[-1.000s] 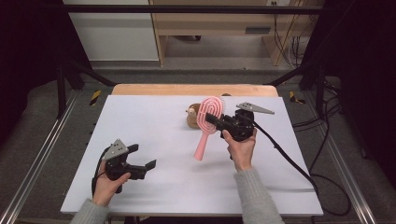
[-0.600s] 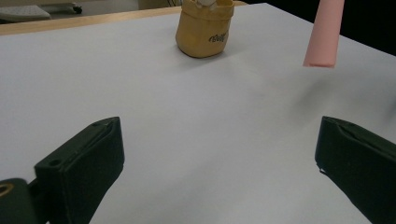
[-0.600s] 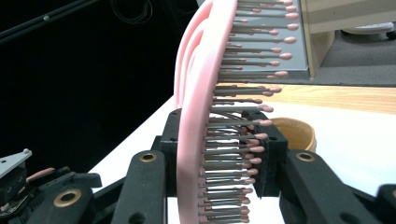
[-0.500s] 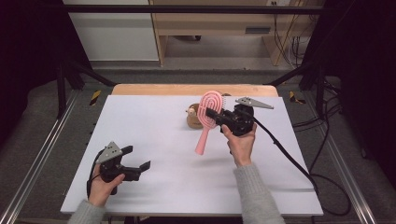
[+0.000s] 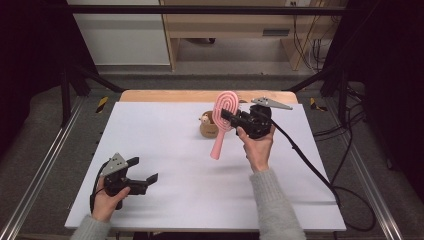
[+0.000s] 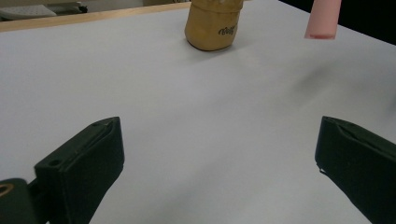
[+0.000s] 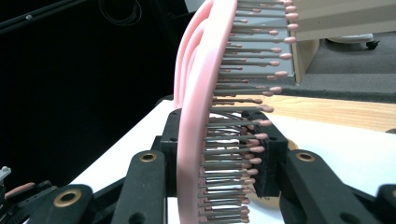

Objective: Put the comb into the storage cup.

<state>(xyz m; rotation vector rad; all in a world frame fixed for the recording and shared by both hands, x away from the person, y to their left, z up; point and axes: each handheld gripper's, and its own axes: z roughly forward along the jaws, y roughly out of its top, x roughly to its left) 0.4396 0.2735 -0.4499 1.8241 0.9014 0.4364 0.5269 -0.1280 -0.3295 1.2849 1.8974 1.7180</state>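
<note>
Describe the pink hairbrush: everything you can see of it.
The pink hairbrush looks like smooth plastic, with an oval head of looped, open ribs and a straight, tapering handle. Rows of thin bristles with small rounded tips stick out from one face of the head. It is held off the white table, head up and handle hanging down toward the person. The right gripper is shut on the head, one jaw on the back and one against the bristles. Behind it stands a small tan toy, apart from it.
</note>
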